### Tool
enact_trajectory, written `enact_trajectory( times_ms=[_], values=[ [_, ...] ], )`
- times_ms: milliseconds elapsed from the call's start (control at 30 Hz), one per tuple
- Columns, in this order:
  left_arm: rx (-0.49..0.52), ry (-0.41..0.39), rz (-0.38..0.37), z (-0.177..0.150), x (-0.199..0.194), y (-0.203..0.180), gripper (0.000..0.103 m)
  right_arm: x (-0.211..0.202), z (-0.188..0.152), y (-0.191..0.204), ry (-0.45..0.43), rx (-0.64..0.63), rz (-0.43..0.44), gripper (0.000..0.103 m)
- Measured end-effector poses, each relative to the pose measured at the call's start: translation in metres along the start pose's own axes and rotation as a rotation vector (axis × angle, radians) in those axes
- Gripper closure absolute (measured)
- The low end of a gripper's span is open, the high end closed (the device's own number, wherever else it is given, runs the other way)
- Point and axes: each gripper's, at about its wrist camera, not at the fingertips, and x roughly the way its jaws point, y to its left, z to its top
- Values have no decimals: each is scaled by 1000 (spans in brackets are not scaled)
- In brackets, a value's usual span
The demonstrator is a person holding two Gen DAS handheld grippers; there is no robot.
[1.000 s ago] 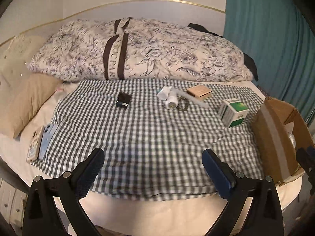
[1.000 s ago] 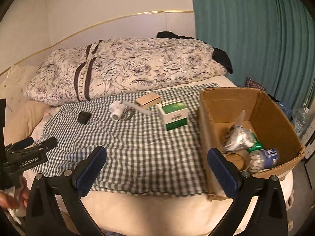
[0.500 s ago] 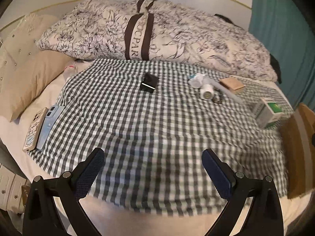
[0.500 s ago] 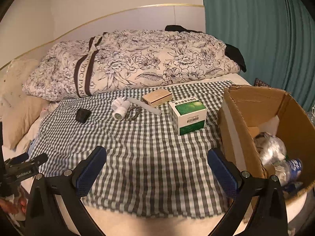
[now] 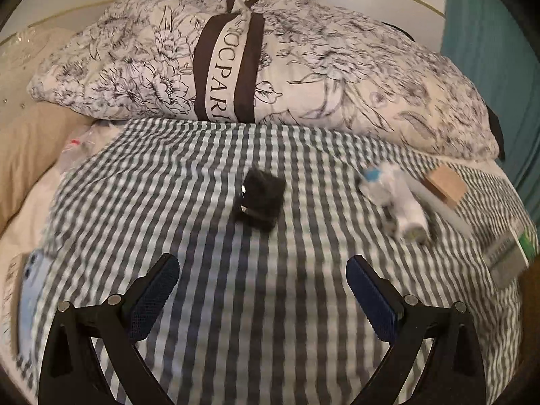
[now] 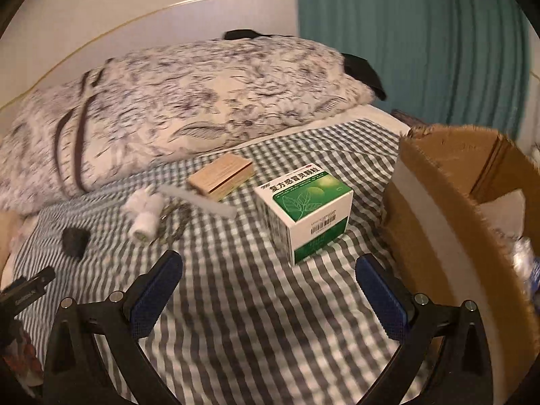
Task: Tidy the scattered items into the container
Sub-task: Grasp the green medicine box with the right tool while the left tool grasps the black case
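Observation:
On the checked cloth (image 5: 263,303) lie a small black case (image 5: 260,200), white rolls (image 5: 401,202), a clear strip (image 5: 438,202), a tan box (image 5: 445,185) and a green-and-white carton (image 5: 509,256). My left gripper (image 5: 262,298) is open, short of the black case. In the right wrist view my right gripper (image 6: 269,295) is open, just short of the green-and-white carton (image 6: 307,212). The cardboard box (image 6: 449,236) stands at the right, with bottles partly seen inside. The tan box (image 6: 221,177), white rolls (image 6: 143,214) and black case (image 6: 75,241) lie further left.
A floral duvet bundle (image 5: 256,67) lies along the back of the bed. Two phones (image 5: 23,290) rest at the left cloth edge by a beige pillow (image 5: 30,148). A teal curtain (image 6: 422,40) hangs at the right. The other gripper's handle (image 6: 23,290) shows at lower left.
Both grippers have moved forward over the bed. The black case now looms closer in the left view, the green carton and cardboard box closer in the right view. Both stay open.

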Motion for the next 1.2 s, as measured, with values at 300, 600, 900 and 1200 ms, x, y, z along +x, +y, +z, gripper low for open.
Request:
enact_trajectory(
  times_ms=[300, 600, 900, 1200],
  values=[
    [-33, 25, 19, 28, 71, 13, 1, 66, 13, -1, -2, 249, -116, 0],
    [-32, 63, -32, 35, 110, 6, 1, 112, 22, 13, -55, 350, -318, 0],
    [-3, 93, 14, 33, 122, 3, 40, 143, 26, 0, 40, 315, -489, 0],
    [78, 93, 76, 24, 89, 4, 49, 127, 26, -14, 64, 168, -379, 16]
  ],
)
